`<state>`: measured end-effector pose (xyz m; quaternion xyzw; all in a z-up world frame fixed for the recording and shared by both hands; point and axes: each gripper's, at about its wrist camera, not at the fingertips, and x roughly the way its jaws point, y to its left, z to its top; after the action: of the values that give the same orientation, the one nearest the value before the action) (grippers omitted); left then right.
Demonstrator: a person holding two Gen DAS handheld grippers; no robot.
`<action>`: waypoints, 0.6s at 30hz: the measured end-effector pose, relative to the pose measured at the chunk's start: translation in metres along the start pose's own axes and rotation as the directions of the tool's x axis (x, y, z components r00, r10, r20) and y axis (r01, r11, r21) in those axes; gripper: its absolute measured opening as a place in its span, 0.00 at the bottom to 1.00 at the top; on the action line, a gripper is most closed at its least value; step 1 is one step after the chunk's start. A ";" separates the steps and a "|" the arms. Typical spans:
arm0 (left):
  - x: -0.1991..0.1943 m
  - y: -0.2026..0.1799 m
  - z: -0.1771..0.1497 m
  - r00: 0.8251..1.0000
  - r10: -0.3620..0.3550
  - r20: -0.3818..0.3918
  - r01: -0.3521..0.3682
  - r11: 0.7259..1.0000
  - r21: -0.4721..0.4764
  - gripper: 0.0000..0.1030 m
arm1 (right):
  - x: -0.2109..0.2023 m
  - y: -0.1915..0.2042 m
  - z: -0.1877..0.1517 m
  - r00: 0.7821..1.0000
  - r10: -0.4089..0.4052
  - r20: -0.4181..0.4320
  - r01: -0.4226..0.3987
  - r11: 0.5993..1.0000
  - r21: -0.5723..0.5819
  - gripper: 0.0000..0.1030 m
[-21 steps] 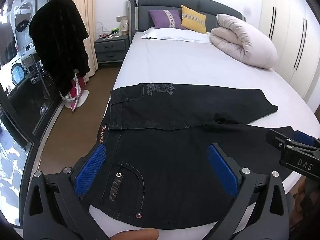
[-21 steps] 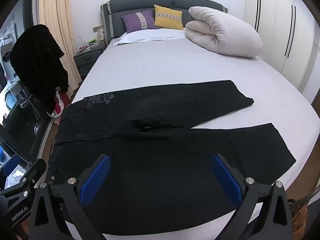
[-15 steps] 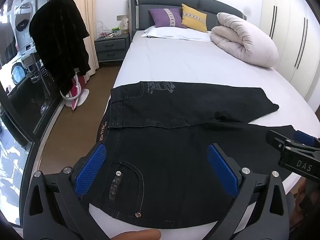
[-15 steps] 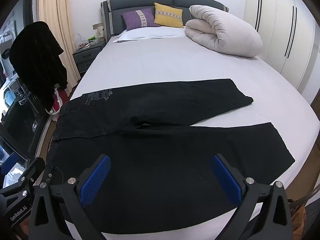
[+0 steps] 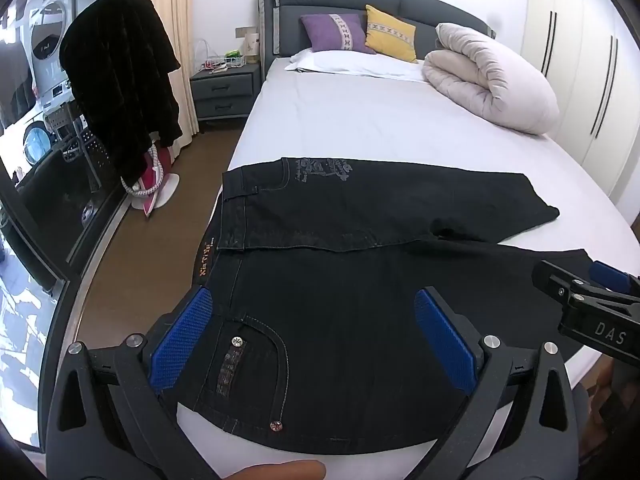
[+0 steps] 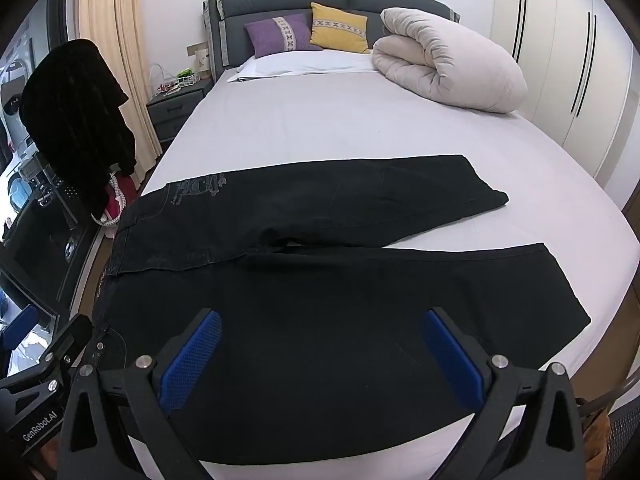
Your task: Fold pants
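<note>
Jeans [image 5: 360, 280], black, lie flat across your bed [image 5: 360, 120], waist leftward, legs splayed. Your left gripper [image 5: 316, 336] and right gripper [image 6: 320, 356] gape wide above them, holding nothing.

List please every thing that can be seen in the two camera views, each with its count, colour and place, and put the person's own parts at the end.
pants: 1, black, spread flat across near end of bed
bed: 1, white sheet, grey headboard, centre
cushions: 2, purple and yellow, against headboard
pillow: 1, white, before cushions
duvet: 1, cream, rolled, far right of bed
nightstand: 1, grey, left of bed
dark garment: 1, black, hanging left of bed
wardrobe: 1, white, right wall
curtain: 1, beige, left
left gripper: 1, black, blue pads, jaws open above waistband
right gripper: 1, black, blue pads, jaws open above near leg
</note>
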<state>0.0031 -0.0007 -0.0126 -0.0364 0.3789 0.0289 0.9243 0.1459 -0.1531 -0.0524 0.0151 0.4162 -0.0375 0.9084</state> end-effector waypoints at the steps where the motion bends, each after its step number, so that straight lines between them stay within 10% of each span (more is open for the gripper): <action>1: 0.000 0.000 0.000 1.000 0.000 0.000 0.000 1.000 0.000 1.00 | 0.000 0.000 0.000 1.000 0.000 0.000 0.000 1.000 -0.001 1.00; 18: 0.005 -0.001 -0.008 1.000 0.000 -0.008 0.000 1.000 0.005 1.00 | 0.000 0.000 -0.002 1.000 -0.004 0.001 0.004 1.000 -0.004 1.00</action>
<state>0.0010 -0.0022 -0.0217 -0.0341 0.3825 0.0276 0.9229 0.1444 -0.1527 -0.0531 0.0123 0.4157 -0.0383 0.9086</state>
